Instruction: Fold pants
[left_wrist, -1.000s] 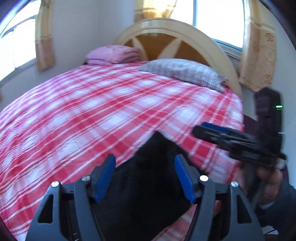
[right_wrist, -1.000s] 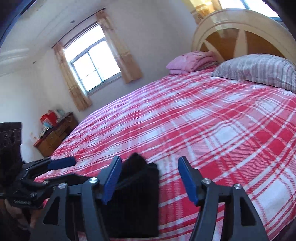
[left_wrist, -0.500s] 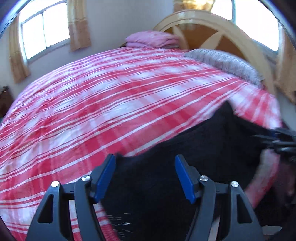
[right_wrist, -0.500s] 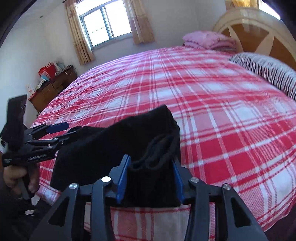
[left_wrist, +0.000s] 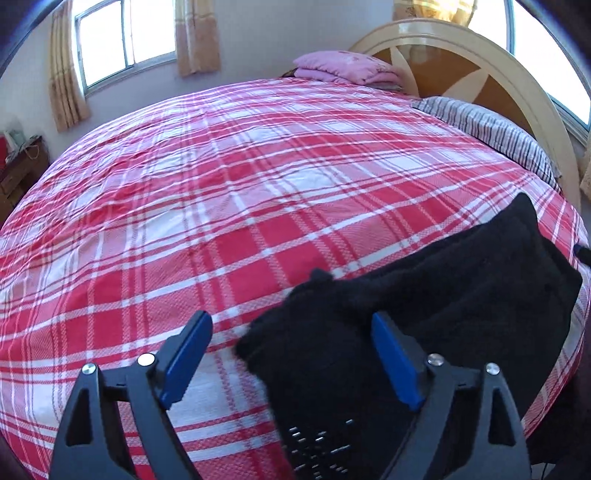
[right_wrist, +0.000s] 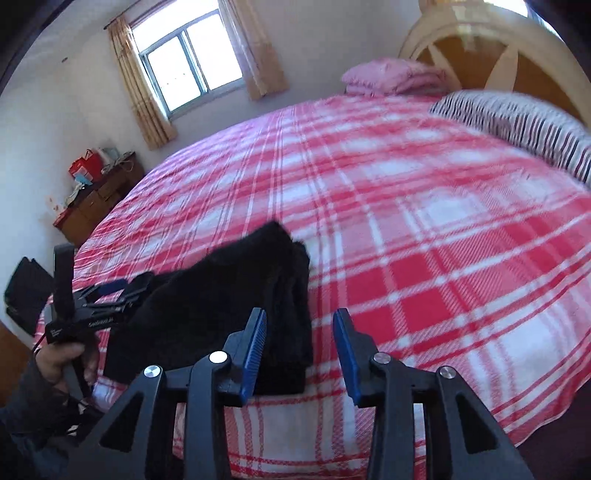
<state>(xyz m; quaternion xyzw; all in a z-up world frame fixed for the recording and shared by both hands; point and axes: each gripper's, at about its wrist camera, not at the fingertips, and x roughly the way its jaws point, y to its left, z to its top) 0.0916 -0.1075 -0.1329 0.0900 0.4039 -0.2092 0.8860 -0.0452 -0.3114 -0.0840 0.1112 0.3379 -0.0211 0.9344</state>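
Note:
The black pants (left_wrist: 424, 306) lie bunched on the red plaid bed near its front edge; they also show in the right wrist view (right_wrist: 236, 299). My left gripper (left_wrist: 291, 354) is open, its right finger over the pants and its left finger over bare bedcover. My right gripper (right_wrist: 299, 347) is open and empty, just right of the pants' folded edge. The left gripper also shows in the right wrist view (right_wrist: 107, 291), held by a hand at the pants' left end.
The bed (left_wrist: 240, 177) has a red and white plaid cover. A striped pillow (left_wrist: 491, 133) and a folded pink blanket (left_wrist: 343, 68) lie by the wooden headboard (left_wrist: 461, 48). A wooden dresser (right_wrist: 96, 199) with clutter stands by the left wall.
My right gripper has opened and let go of the pants, which dropped onto the bed. My left gripper has shifted left, so the pants now sit to its right.

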